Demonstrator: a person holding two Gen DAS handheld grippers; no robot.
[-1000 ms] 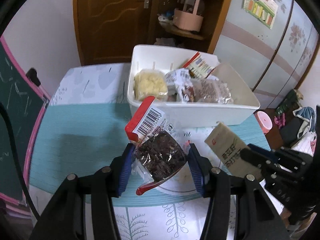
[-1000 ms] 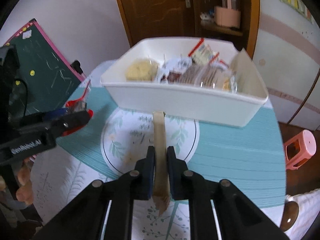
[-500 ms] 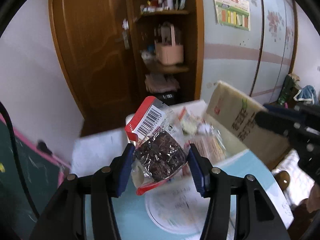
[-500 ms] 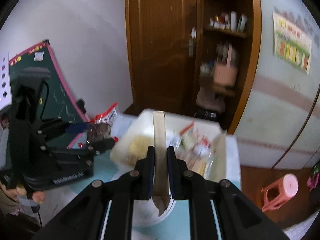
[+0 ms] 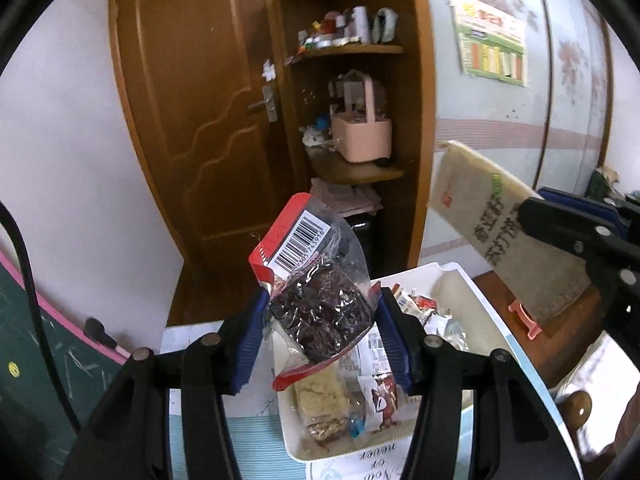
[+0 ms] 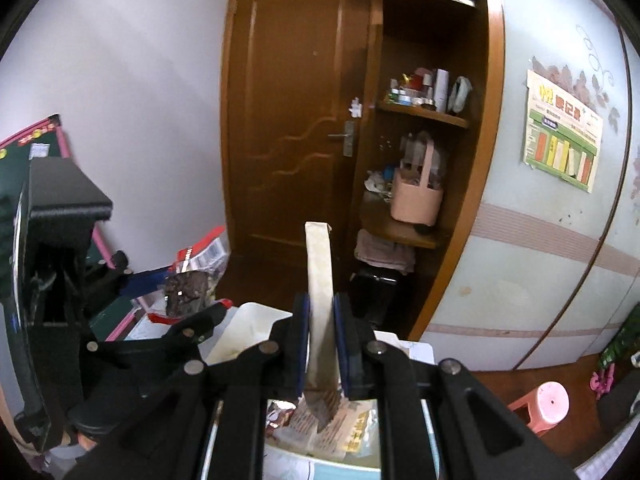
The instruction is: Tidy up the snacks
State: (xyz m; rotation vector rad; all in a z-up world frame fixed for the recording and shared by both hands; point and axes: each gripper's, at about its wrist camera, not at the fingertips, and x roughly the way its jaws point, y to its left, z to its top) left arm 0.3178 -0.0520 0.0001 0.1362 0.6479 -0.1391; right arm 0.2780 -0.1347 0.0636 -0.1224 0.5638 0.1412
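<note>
A clear bag of dark dried fruit (image 5: 320,316) with a red top and a barcode hangs between the blue pads of my left gripper (image 5: 320,304). Its jaws are opening slightly, and the pads still touch the bag's sides. My right gripper (image 6: 320,312) is shut on a flat tan paper packet (image 6: 319,264), seen edge-on there and from its printed face (image 5: 480,220) in the left wrist view. Both are held in the air above the white bin (image 5: 472,288), which holds several wrapped snacks. In the right wrist view, the left gripper (image 6: 184,292) is at the left.
A brown door (image 5: 192,120) and an open wooden corner shelf with a pink basket (image 5: 360,136) stand behind the table. A green chalkboard (image 5: 24,340) leans at the left. On the floor to the right is a pink stool (image 6: 548,404). Patterned cloth (image 5: 240,440) covers the table.
Both grippers have risen with their packets and tipped upward. The bin has dropped from the middle of both views to the bottom, and the door and shelf now fill them.
</note>
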